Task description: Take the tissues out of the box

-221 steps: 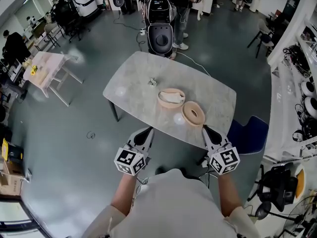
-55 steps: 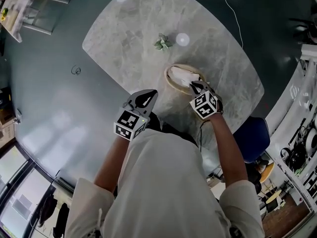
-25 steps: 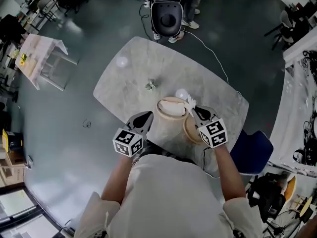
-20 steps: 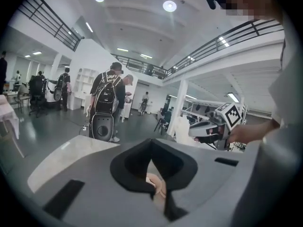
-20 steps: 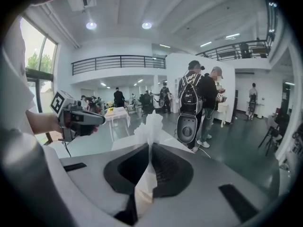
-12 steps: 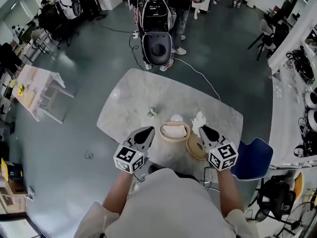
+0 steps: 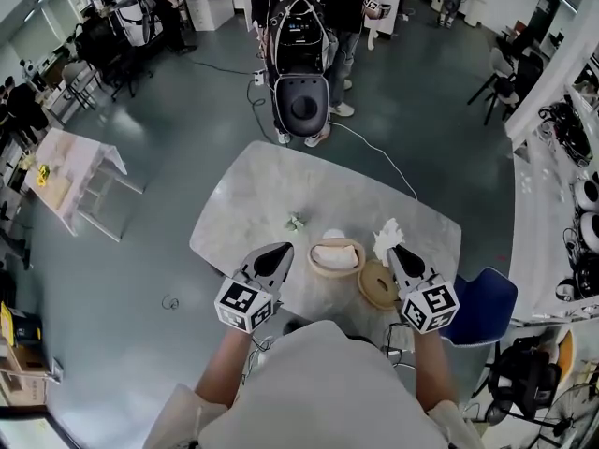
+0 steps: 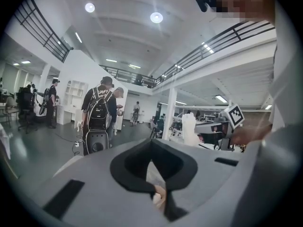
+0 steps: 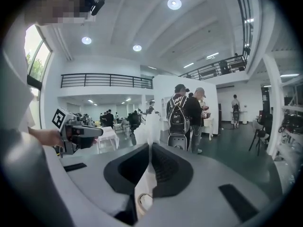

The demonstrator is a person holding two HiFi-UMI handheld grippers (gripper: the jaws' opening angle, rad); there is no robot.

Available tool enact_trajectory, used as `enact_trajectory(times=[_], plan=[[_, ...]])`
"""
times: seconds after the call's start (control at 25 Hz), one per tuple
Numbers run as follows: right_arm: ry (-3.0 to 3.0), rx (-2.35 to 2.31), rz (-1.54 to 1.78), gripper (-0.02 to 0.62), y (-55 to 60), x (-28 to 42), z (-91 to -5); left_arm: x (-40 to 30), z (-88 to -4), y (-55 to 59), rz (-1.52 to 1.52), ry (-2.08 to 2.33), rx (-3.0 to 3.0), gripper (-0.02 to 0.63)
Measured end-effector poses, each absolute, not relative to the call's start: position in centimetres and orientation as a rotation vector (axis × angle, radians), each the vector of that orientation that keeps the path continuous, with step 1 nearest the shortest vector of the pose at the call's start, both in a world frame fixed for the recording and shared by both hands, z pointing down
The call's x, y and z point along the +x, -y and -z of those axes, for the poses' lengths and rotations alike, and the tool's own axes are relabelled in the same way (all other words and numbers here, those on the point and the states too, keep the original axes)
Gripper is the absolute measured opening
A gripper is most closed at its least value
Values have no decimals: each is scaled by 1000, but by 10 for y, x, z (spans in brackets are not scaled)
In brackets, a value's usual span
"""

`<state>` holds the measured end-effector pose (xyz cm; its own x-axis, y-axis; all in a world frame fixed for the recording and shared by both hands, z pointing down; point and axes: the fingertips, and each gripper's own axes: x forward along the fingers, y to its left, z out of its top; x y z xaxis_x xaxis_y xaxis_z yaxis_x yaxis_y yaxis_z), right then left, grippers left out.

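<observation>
Right gripper view: the right gripper pinches its jaws on a tissue standing toward twelve o'clock; the left gripper has its jaws together, empty.

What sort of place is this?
Likely a big open robotics lab or workshop: a black wheeled machine, cluttered white equipment benches along the right, and a black-railed mezzanine.

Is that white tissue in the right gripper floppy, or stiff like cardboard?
Probably floppy: the tissue bunches into soft folds above the right gripper. It is likely very light, since one pinched edge holds it all up. It looks thin, so it might tear if tugged.
</observation>
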<state>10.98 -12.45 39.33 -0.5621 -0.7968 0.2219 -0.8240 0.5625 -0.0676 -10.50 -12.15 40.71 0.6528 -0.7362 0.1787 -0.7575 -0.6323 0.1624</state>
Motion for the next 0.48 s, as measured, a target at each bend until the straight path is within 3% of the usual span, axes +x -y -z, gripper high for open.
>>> enact_trajectory(times=[0.48], plan=[[2673, 1366, -224, 41, 121, 107, -380, -109, -408, 112, -132, 1247, 2628, 9]])
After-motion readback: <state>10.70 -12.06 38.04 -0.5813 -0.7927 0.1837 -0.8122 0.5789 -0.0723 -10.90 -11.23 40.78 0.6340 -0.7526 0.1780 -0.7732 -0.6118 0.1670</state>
